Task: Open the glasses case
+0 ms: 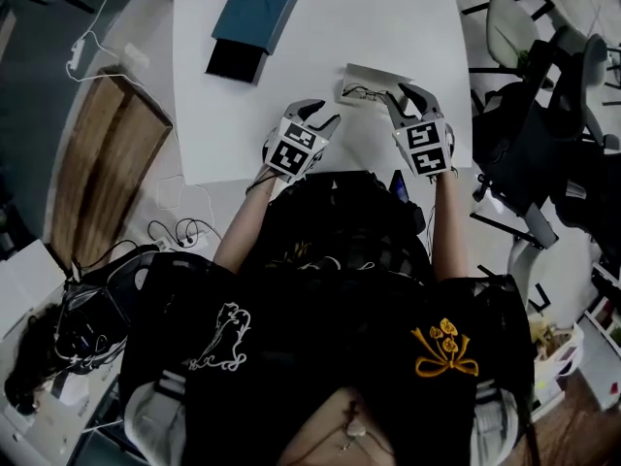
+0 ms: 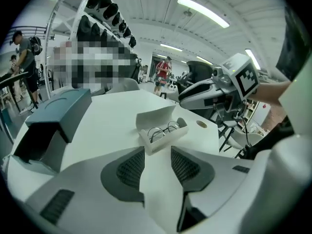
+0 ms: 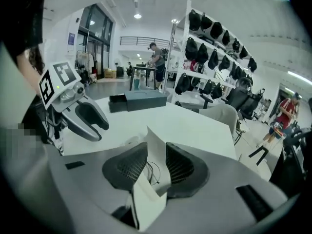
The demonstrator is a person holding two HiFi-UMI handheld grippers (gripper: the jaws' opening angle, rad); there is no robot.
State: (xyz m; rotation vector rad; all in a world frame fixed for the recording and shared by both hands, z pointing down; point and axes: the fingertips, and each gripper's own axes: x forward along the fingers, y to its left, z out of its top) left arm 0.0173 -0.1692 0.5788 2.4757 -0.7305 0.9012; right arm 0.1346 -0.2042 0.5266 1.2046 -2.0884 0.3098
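A white glasses case (image 1: 369, 76) lies open on the white table (image 1: 320, 27), its lid raised and thin wire glasses (image 1: 363, 92) inside. My right gripper (image 1: 408, 96) is at the case's right end. In the right gripper view the upright lid (image 3: 157, 152) stands between its jaws (image 3: 156, 167) with a gap beside it, and the pads do not press it; the glasses wire (image 3: 153, 173) shows below. My left gripper (image 1: 321, 116) hovers open just left of the case. From the left gripper view the case (image 2: 161, 130) lies ahead of the empty jaws (image 2: 157, 167).
A teal box (image 1: 254, 17) with a dark open end lies at the table's far left. Office chairs (image 1: 543, 85) stand to the right. A wooden board (image 1: 102, 163) and cables (image 1: 179, 226) lie on the floor at left. Racks of helmets (image 3: 214, 48) and people stand far off.
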